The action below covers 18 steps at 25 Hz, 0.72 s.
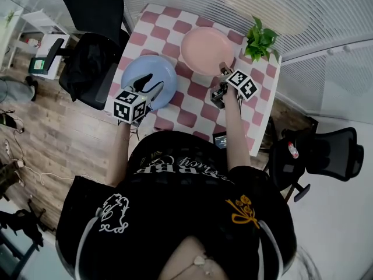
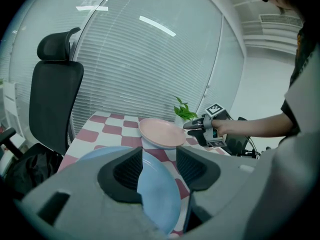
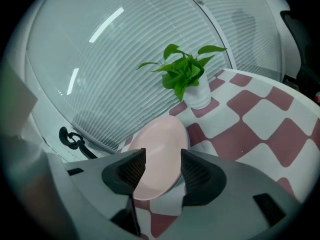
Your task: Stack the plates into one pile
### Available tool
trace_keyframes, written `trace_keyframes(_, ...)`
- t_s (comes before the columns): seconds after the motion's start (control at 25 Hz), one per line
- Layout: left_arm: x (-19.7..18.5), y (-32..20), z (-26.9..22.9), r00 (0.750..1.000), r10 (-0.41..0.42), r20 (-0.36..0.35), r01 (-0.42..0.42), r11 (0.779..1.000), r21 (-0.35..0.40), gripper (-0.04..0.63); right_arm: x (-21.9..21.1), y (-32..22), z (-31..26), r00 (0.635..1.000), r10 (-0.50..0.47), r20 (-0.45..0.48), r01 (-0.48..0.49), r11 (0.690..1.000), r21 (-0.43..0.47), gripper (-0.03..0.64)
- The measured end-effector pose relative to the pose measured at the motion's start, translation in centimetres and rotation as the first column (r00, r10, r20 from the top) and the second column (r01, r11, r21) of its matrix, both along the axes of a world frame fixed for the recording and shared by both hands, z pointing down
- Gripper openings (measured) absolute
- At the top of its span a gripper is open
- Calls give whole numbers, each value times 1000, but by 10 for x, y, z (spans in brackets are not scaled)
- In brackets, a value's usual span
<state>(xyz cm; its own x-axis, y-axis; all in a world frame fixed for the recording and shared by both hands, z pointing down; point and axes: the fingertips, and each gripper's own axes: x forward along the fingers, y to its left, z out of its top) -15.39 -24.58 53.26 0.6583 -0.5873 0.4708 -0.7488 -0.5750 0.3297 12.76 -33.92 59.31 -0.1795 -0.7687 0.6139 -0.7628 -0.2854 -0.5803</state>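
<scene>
Pink plate lies on the checked table with the right tongs released at its rim; left tongs gape, unclenched, over the blue plate.

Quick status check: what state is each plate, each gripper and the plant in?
Blue plate: flat on the table, unstacked.
Pink plate: flat on the table, apart from the blue one.
Left gripper: jaws open, blue plate's rim between them.
Right gripper: jaws open, pink plate's rim between them.
Potted plant: upright.
</scene>
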Motion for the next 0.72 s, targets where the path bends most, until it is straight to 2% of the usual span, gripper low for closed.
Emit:
trace_keyframes(0.16, -4, 8, -1, 1000, -23, 5, 23, 1000, 7, 215, -23, 8, -22, 992, -116, -57, 119, 991, 59, 181)
trace_keyframes(0.24, -11, 13, -1, 999, -48, 7, 48, 999, 7, 215, -43, 16, -29, 975, -202, -93, 210, 974, 85, 181)
trace_keyframes(0.32, -21, 20, 0, 997, -80, 10, 80, 997, 6, 215, -70, 24, -35, 939, -315, -136, 330, 938, 108, 179)
trace_keyframes(0.44, -41, 28, 5, 991, -132, 26, 132, 991, 1, 215, -110, 38, -34, 868, -460, -187, 485, 867, 115, 179)
trace_keyframes(0.6, -70, 43, 20, 980, -191, 60, 193, 981, -26, 215, -150, 59, -11, 789, -580, -201, 599, 800, 46, 180)
trace_keyframes(0.72, -97, 55, 40, 969, -226, 98, 233, 970, -66, 215, -178, 77, 6, 749, -640, -172, 651, 759, 9, 181)
